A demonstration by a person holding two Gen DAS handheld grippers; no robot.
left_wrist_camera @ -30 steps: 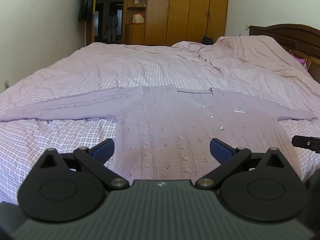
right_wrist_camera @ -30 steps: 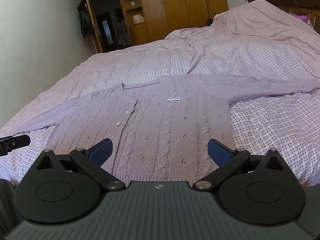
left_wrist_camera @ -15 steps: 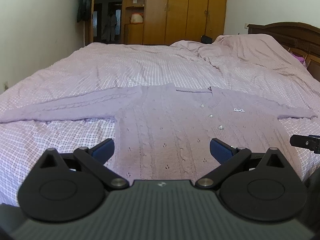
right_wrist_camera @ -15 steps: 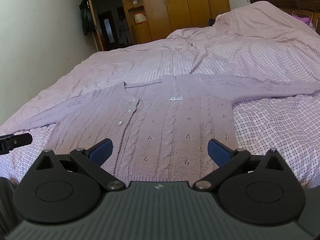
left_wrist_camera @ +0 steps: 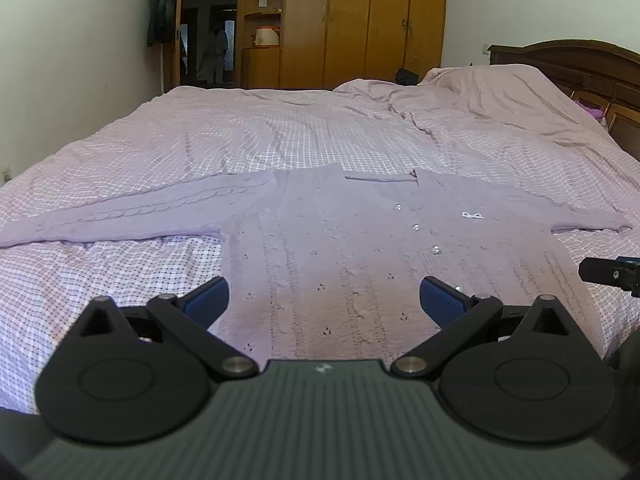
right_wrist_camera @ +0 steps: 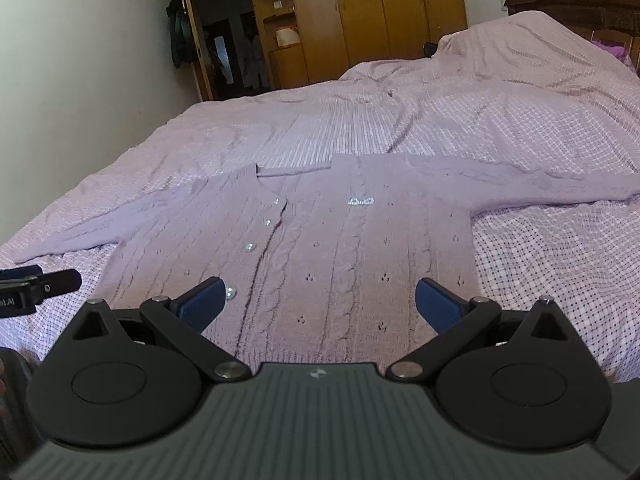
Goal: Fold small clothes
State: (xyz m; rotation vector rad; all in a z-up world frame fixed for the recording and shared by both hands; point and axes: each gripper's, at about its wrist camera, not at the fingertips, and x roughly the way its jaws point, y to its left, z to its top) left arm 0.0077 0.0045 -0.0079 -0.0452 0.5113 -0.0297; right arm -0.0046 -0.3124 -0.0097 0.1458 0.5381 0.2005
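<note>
Cardigan (left_wrist_camera: 320,248): lying flat on the bed (left_wrist_camera: 280,140), front up, hem toward the cameras, neckline pointing away toward the wardrobe (left_wrist_camera: 360,20).
Long axis: sleeves stretching straight out to both sides — running across the bed.
Look: lilac cable knit, small eyelets, shiny buttons (right_wrist_camera: 251,246), a white bow (right_wrist_camera: 360,201) on the chest.
Left gripper (left_wrist_camera: 324,300): hovering over the hem, fingers (left_wrist_camera: 206,300) standing wide apart, holding nothing.
Right gripper (right_wrist_camera: 318,298): hovering likewise — fingers (right_wrist_camera: 436,304) spread, gripping nothing.

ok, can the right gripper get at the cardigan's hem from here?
Probably yes: the right gripper is open above the cardigan, hem just below its fingers, nothing lying between.
</note>
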